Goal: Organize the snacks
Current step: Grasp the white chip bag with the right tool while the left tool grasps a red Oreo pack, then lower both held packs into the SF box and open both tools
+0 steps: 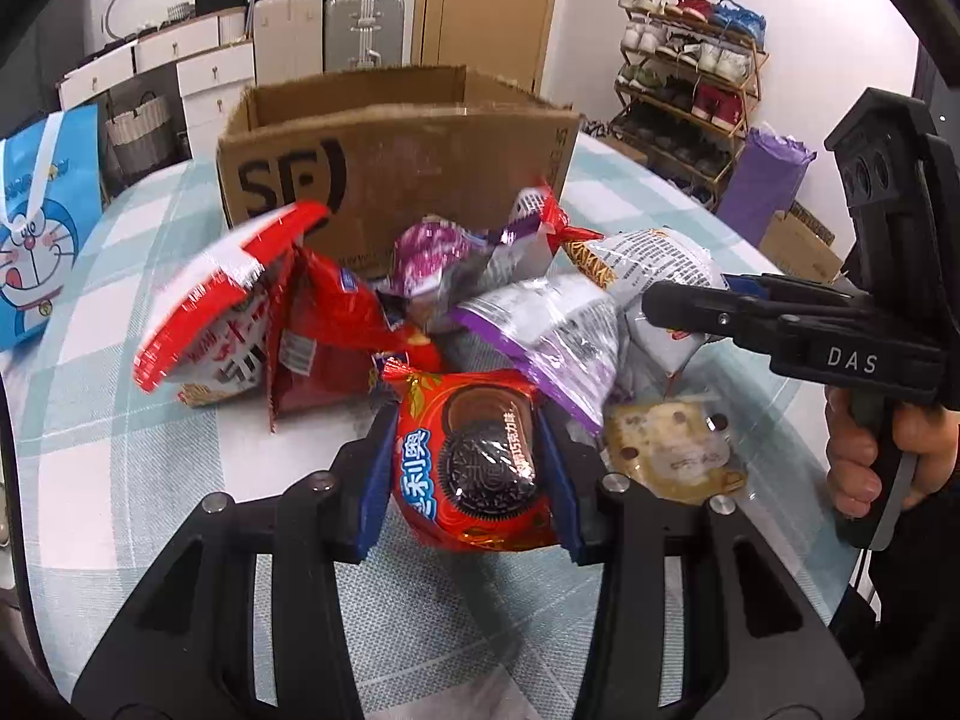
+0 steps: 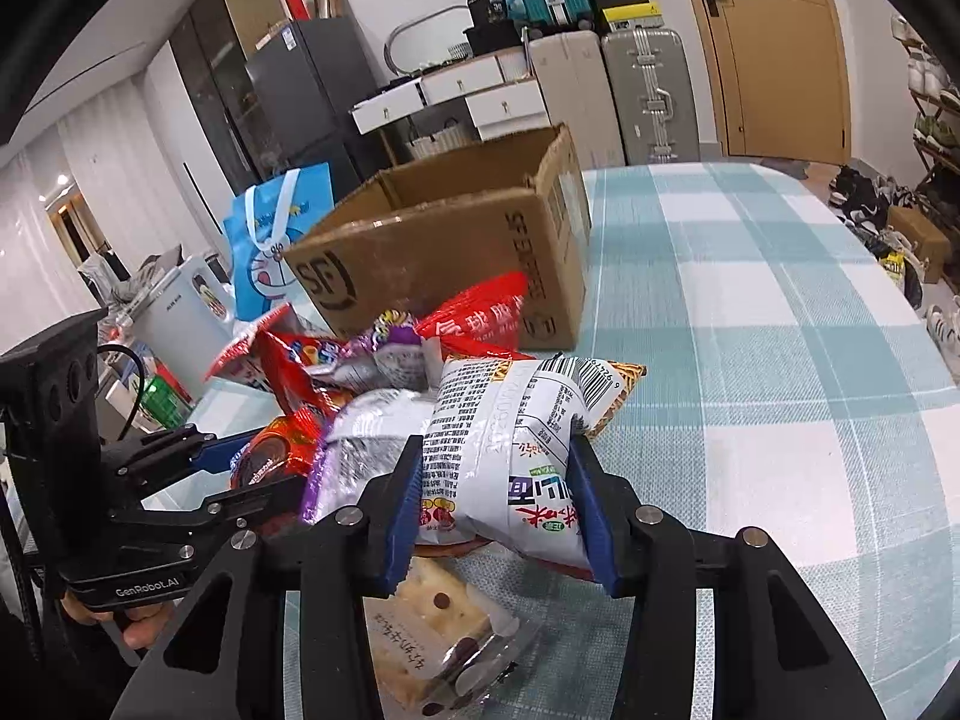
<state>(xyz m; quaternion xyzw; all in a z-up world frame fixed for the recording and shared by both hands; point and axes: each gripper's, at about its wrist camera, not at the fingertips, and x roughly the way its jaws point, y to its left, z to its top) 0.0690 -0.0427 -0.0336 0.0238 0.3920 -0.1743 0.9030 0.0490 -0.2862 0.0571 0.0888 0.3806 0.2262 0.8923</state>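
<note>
My left gripper (image 1: 468, 468) is shut on a red Oreo pack (image 1: 480, 462), at the near side of a pile of snack bags. My right gripper (image 2: 498, 498) is shut on a white noodle bag (image 2: 516, 450); it also shows in the left wrist view (image 1: 660, 306) at the right of the pile. The pile holds a red-and-white bag (image 1: 210, 312), a red bag (image 1: 342, 324), purple packs (image 1: 546, 330) and a clear-wrapped cracker pack (image 1: 672, 450). An open SF cardboard box (image 1: 396, 168) stands behind the pile.
The table has a teal checked cloth (image 2: 780, 390). A blue Doraemon bag (image 1: 42, 240) stands at the left edge. Suitcases, drawers, a door and a shoe rack (image 1: 690, 78) are beyond the table.
</note>
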